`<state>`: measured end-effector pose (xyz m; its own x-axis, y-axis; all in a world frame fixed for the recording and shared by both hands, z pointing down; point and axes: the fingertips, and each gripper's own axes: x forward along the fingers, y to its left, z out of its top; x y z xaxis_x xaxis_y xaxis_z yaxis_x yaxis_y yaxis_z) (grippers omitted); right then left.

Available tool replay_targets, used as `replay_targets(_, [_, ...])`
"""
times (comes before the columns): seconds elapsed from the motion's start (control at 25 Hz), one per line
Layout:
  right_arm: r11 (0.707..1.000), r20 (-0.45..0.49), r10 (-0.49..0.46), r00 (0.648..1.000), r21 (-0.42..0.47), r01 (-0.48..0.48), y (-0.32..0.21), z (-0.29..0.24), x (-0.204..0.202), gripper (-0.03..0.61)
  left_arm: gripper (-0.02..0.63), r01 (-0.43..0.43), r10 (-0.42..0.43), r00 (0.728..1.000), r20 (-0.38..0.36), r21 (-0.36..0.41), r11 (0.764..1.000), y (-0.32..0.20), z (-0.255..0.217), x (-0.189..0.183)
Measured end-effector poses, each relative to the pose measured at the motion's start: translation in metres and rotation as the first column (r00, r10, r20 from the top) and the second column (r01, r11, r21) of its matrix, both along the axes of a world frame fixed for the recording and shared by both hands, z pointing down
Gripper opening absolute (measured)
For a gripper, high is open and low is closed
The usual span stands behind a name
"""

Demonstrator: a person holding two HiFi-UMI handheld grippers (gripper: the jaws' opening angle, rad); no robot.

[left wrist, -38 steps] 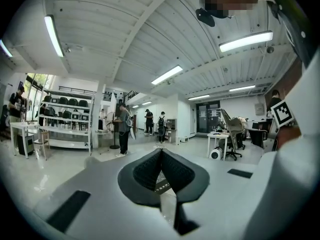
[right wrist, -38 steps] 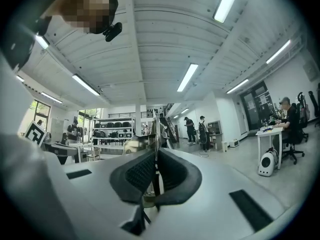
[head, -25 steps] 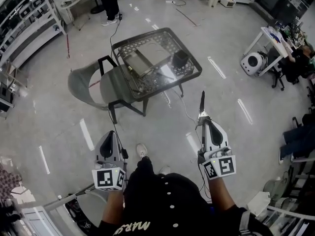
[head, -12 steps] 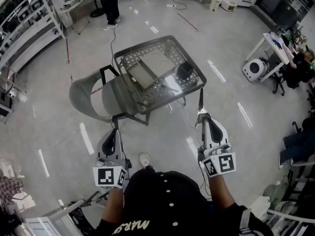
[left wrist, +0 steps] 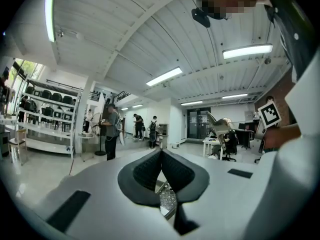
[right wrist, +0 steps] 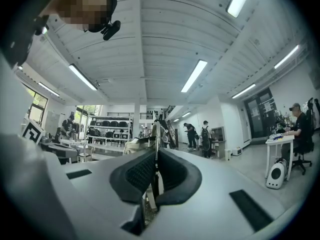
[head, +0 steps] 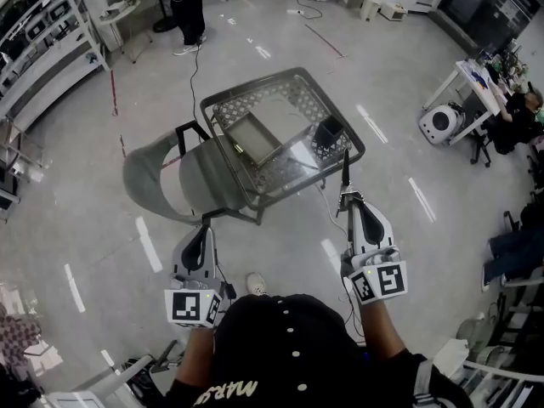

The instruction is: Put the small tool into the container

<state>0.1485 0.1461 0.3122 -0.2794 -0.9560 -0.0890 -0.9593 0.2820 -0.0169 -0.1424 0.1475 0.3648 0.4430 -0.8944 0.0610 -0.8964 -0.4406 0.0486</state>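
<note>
Closing on the table (head: 255, 82): over the last second the table, and the black container (head: 328, 130) on it, have drawn steadily nearer to both grippers in the head view, consistent with the person walking forward.

Right gripper (head: 348, 198): jaws pinched on the small tool (head: 345, 170), a thin dark piece standing straight out ahead of the fingertips. The right gripper view confirms it, with the pads of the gripper (right wrist: 152, 171) clamped on the tool (right wrist: 154, 134) and no gap showing. The grip looks unchanged across the interval.

Location of the container: just ahead of the tool's tip and slightly to its left, where a second ago it was well ahead. The tip now overlaps the table's near-right edge in the head view; height above the glass cannot be judged.

Left gripper (head: 202, 230): jaws pressed together with nothing between them, as the left gripper view (left wrist: 161, 169) shows. It hangs low, well short of the table, and takes no part.

Other items: a shallow tray (head: 251, 138) lies ahead and well to the left of the right gripper, and a grey chair (head: 157, 181) lies ahead and to the left of the left gripper.

Assessment: the approach is nearly done. The tool is not yet over the container's mouth, so the remaining work is a short reach forward, a lowering, and release.
</note>
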Motion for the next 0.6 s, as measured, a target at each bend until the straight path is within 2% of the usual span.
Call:
replay_targets(0.32, [0.999,0.009,0.036,0.999,-0.020,-0.036,-0.016,0.006,-0.016,0.015,0.026,-0.060,0.060,0.998,0.012,-0.014,0.998,-0.024,0.009,-0.009])
replay_targets(0.6, [0.998,0.007,0.048,0.999,-0.046,-0.047,-0.038,0.014,-0.014,0.015,0.026,-0.045,0.046,0.999,0.011,-0.041,0.998,-0.050,0.015,-0.014])
